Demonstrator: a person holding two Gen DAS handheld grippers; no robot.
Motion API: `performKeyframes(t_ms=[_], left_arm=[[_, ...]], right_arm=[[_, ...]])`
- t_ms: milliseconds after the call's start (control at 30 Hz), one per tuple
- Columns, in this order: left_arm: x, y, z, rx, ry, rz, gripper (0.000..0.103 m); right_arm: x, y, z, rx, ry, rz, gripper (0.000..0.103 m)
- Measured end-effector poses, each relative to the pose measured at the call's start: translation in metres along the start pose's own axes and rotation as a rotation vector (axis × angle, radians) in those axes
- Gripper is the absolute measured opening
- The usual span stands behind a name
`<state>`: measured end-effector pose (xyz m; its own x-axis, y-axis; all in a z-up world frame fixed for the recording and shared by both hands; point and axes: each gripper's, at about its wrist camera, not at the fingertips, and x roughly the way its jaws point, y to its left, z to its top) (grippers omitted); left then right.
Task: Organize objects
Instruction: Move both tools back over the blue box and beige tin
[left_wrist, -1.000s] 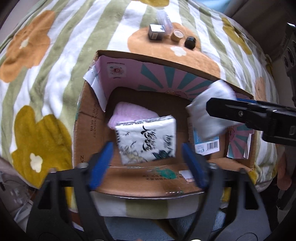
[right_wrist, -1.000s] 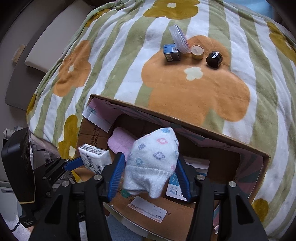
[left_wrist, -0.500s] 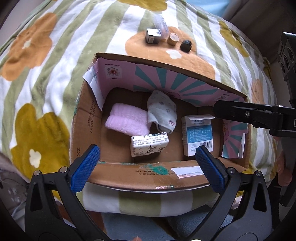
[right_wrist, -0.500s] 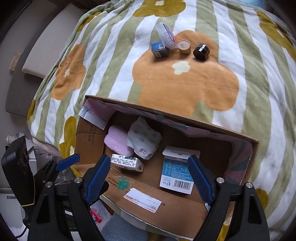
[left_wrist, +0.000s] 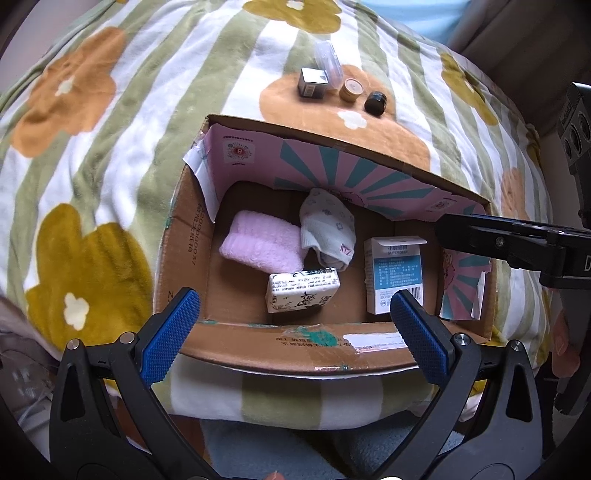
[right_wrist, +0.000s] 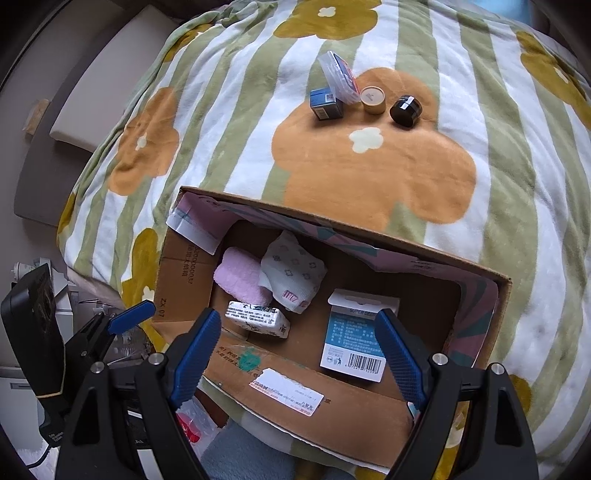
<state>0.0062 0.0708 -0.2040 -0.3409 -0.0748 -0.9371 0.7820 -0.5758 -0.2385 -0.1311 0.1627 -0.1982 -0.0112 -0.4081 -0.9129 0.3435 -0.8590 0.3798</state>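
Nearest you, both tongs hang spread and empty over the near wall of the cardboard box (left_wrist: 258, 354). The left tongs (left_wrist: 295, 328) have just been opening to their widest, with nothing between the blue pads; the right tongs (right_wrist: 299, 350) have just been opening too, and only the box floor shows in the gap.

Inside the box, going away from you: the tissue pack (left_wrist: 302, 291) lies on its side just under the left tongs, its long axis running across the box. The blue and white carton (right_wrist: 356, 334) lies flat toward the right end, nearer the right tongs. Behind them the pink towel (left_wrist: 262, 243) and the patterned sock (left_wrist: 327, 230) rest touching each other against the far wall.

Past the box, on the flowered blanket (right_wrist: 369, 177) of the bed, sits what I judge is still to be packed: a small blue box (right_wrist: 325, 104), a clear plastic case (right_wrist: 338, 75) leaning on it, a tan round tin (right_wrist: 372, 99) and a black jar (right_wrist: 405, 109), in a short row running left to right.

That row lies straight ahead and well beyond both tongs, across the far wall. It sits slightly right of the box's middle, so your right hand probably has the shorter reach, especially to the black jar.
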Motion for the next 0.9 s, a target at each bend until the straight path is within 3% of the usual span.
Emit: performKeyframes(t_ms=[467,900], left_arm=[[-0.037,-0.004,0.019,0.054,-0.037,-0.005,0.103],[-0.081,-0.018,0.091,0.215,-0.135,0.01,0.103]], right_arm=[[-0.033,0.008,0.01,0.033,-0.063,0.028,0.083],[-0.078,0.015,0.04,0.023,-0.169,-0.002,0.083]])
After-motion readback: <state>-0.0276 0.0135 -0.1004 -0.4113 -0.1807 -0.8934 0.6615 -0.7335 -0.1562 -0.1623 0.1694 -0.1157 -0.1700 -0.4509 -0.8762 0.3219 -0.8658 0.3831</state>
